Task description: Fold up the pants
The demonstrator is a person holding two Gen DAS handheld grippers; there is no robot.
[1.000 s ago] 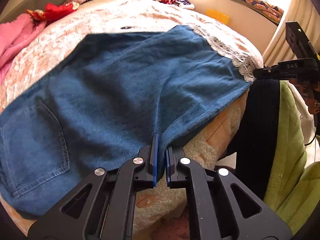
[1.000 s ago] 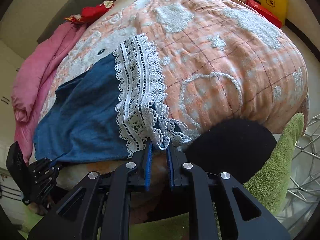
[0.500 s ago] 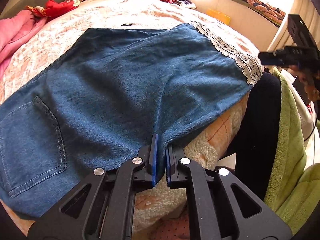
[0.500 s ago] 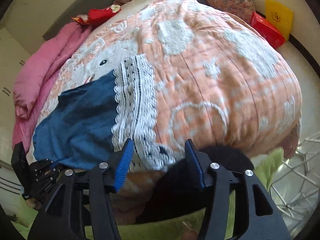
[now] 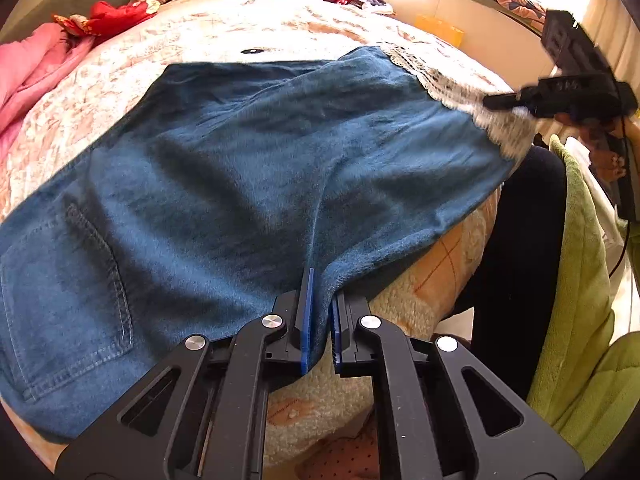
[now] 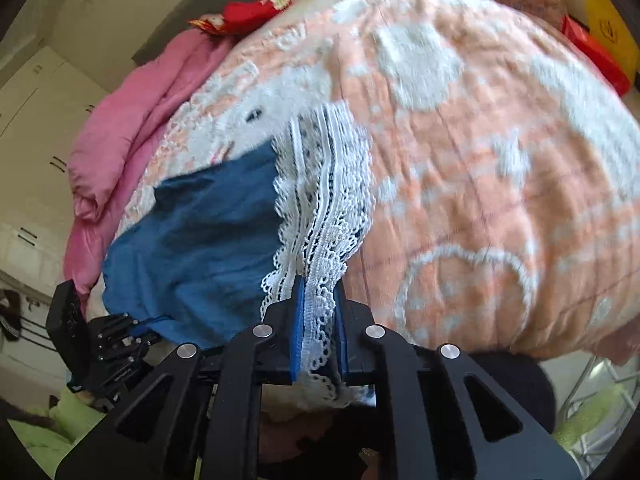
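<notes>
half a second back the right gripper (image 6: 318, 320) gaped; now it's clamped on the lace hem (image 6: 320, 216). left gripper (image 5: 320, 316) pinches the pants (image 5: 240, 184) edge at 6 o'clock on the bed (image 6: 480, 160). lift both together, keeping the cloth taut.

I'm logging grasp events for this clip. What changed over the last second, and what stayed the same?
The right gripper held the lace hem, opened half a second ago, and has now shut again on the hem's near edge. The blue pants were spread flatter, with fewer wrinkles. The left gripper stayed clamped on the pants' near edge throughout. The orange blanket and pink quilt did not visibly move.
</notes>
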